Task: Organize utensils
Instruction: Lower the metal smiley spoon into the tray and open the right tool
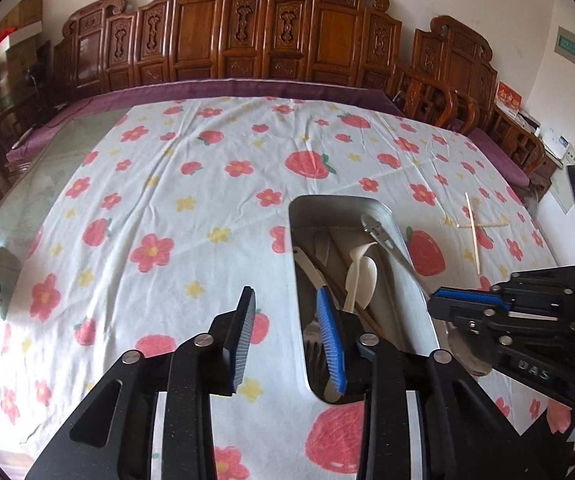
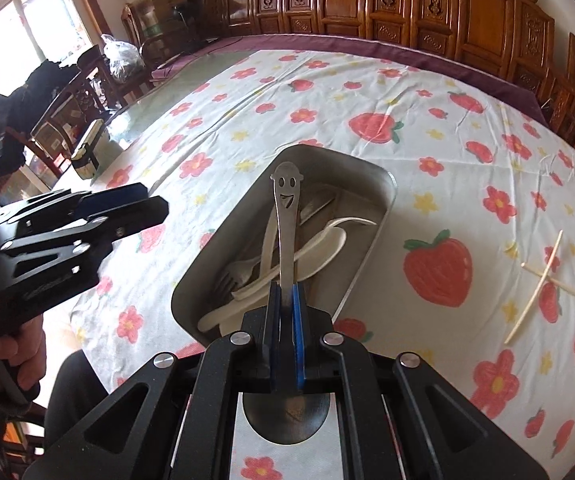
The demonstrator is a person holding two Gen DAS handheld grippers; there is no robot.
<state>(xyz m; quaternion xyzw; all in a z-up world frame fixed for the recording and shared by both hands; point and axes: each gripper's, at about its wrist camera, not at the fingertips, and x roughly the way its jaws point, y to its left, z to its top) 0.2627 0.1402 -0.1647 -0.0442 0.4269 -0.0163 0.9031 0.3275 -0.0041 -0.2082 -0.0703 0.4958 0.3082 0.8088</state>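
We hold the metal spoon (image 2: 286, 216) in our right gripper (image 2: 286, 300), whose jaws are clamped on its handle; the smiling-face end points forward above the metal tray (image 2: 375, 236), and the bowl sits back under the gripper body. The tray is our landmark: it lies on the flowered tablecloth (image 2: 327, 92) and holds white plastic spoons (image 2: 319, 248), a fork (image 2: 235, 276) and other utensils we cannot make out clearly. Our left gripper (image 1: 287, 344) hangs over the tray's near left edge with its jaws partly apart and nothing between them; one pad (image 1: 331, 344) is over the tray, the other over the cloth. Two pale chopsticks (image 2: 543, 280) lie crossed on the cloth well to the right of the tray. Beyond the tray, at the far side of the table, stand carved wooden chairs (image 1: 247, 36). A small box (image 2: 87, 152) sits to the tray's far left, off the cloth.
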